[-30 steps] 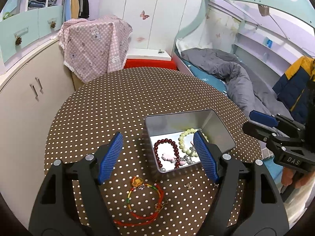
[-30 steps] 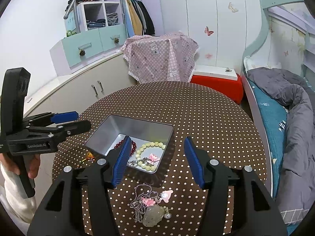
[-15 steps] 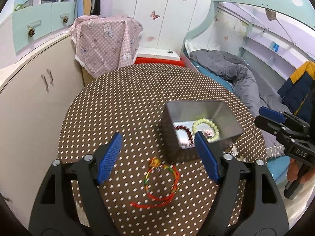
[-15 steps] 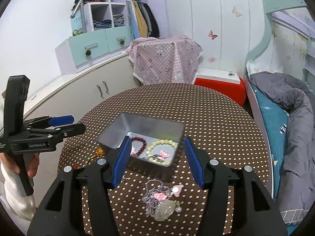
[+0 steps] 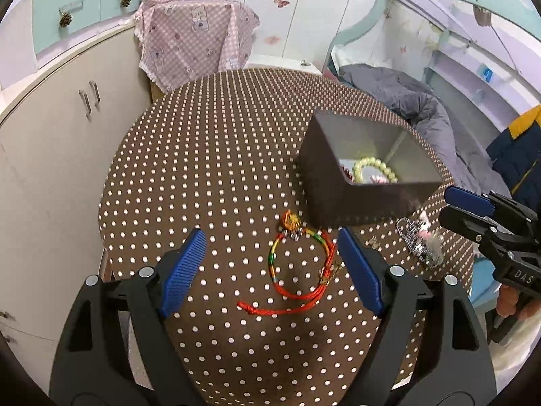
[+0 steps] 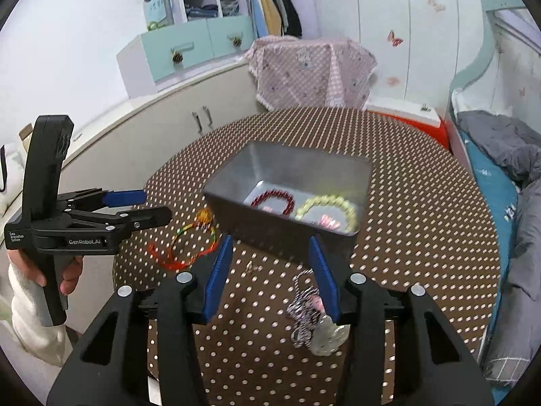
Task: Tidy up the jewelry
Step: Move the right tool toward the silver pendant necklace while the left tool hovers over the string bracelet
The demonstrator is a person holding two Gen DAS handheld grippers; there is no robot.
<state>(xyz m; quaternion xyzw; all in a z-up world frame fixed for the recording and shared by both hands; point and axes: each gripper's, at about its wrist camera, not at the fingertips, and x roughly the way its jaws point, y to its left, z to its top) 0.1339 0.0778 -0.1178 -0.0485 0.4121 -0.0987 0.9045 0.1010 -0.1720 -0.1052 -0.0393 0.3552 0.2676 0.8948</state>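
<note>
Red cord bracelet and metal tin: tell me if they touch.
Apart. The right wrist view shows dotted tablecloth between the red cord bracelet and the metal tin.

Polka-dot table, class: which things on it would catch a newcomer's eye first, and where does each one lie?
The grey metal tin sits mid-table, holding a red bead bracelet and a pale green one. Left of the tin, a red-and-rainbow cord bracelet lies between the open left gripper's fingers. A silver chain with pink charms lies in front of the tin.
</note>
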